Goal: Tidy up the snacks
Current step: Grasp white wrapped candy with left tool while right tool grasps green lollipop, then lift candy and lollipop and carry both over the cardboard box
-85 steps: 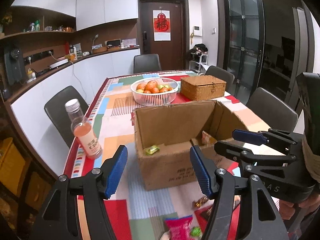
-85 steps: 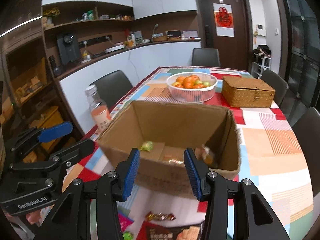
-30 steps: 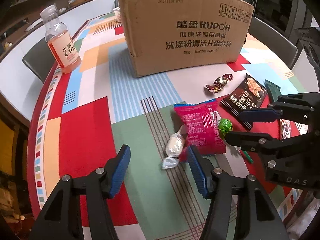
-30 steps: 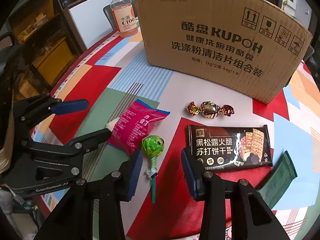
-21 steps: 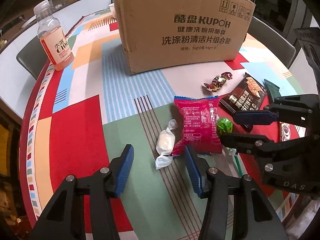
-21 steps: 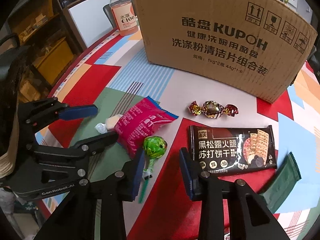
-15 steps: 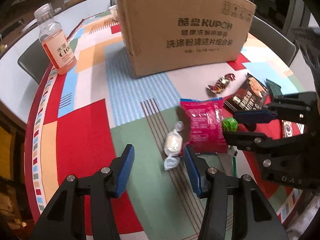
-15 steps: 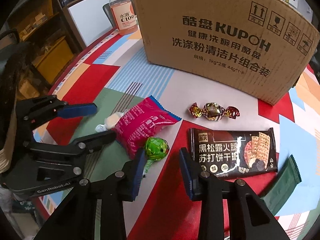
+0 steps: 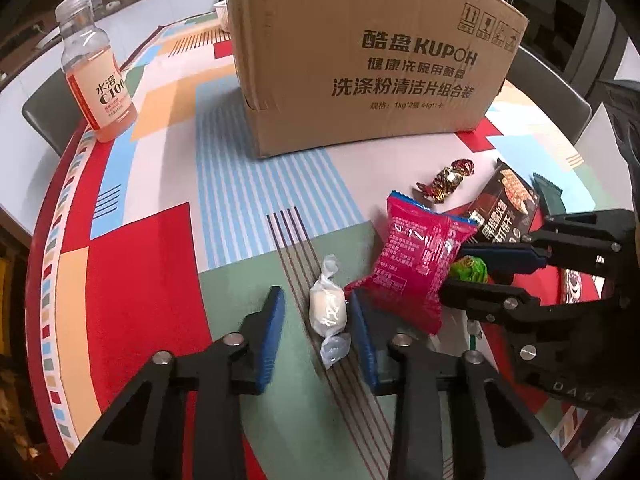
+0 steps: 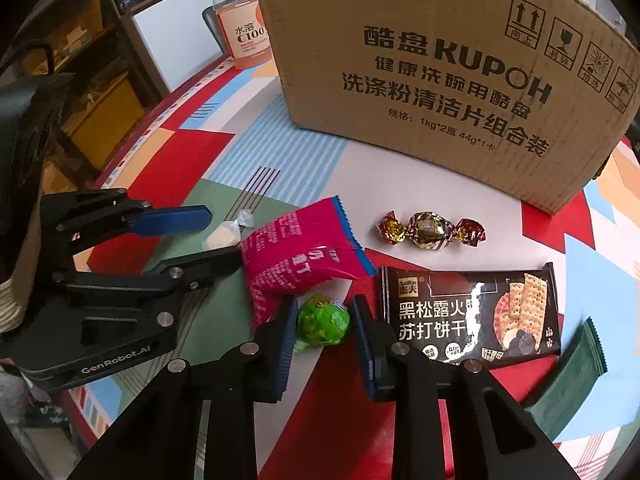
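The left gripper [image 9: 316,316] straddles a white wrapped candy [image 9: 327,310] on the tablecloth [image 9: 168,280]. Its jaws have just been closing: the right pad touches the candy's side, and a gap remains on the left, so nothing is clamped. The candy's long axis runs away from the gripper toward the cardboard box [image 9: 360,52], with one twisted end pointing at the box and the other back between the fingers.

The right gripper [image 10: 324,330] has also just been closing. Its pads flank the green lollipop [image 10: 322,320]; the left pad meets the wrapper, while a thin gap shows on the right. The stick cannot be seen in the right wrist view.

A pink snack packet [image 10: 298,258] lies between the two grippers, nearer them than the box. One corner touches the left gripper's right finger, and an edge crowds the lollipop. Its long axis slants toward the box. Its print is too small to read.

Nearer the box lies a gold-and-red twist candy [image 10: 430,230], lengthwise along the box front. A black cracker pack [image 10: 468,316] reading "黑松露火腿 苏打饼干" lies just right of the lollipop, with a dark green bar [image 10: 568,372] beyond it.

The box front reads "酷盘 KUPOH", "洗涤粉清洁片组合装" and "20271128 DP09". Left of the box stands a bottle [image 9: 94,76] labelled "水溶 C100".
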